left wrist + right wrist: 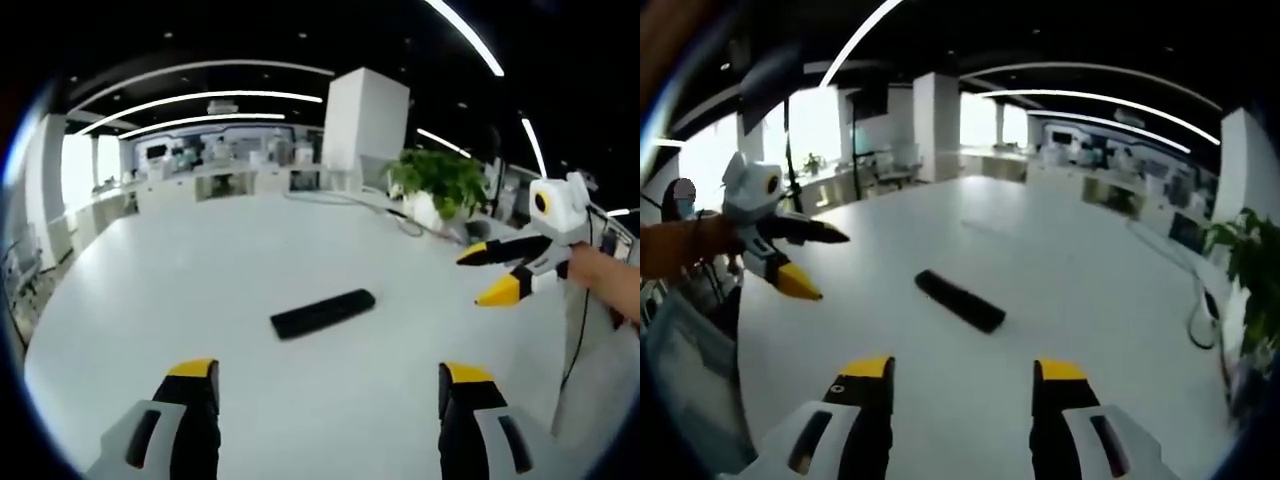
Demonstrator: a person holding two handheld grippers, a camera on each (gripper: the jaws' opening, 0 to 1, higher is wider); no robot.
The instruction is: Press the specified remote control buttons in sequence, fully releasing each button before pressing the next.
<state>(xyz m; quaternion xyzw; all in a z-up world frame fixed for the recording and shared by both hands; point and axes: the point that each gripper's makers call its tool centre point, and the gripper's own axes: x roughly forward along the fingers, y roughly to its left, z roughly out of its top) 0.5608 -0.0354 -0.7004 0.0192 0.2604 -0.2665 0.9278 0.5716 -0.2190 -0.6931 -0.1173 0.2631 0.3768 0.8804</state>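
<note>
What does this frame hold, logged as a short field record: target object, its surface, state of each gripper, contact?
target object: long black rectangular remote control, lying flat
surface: large white round-edged table
left gripper: jaws open, apart from the remote, aimed at it
right gripper: jaws open, apart from the remote; seen in the left gripper view with yellow-tipped jaws spread
contact: none; neither gripper touches the remote
background: green potted plant beyond the table's far edge
</note>
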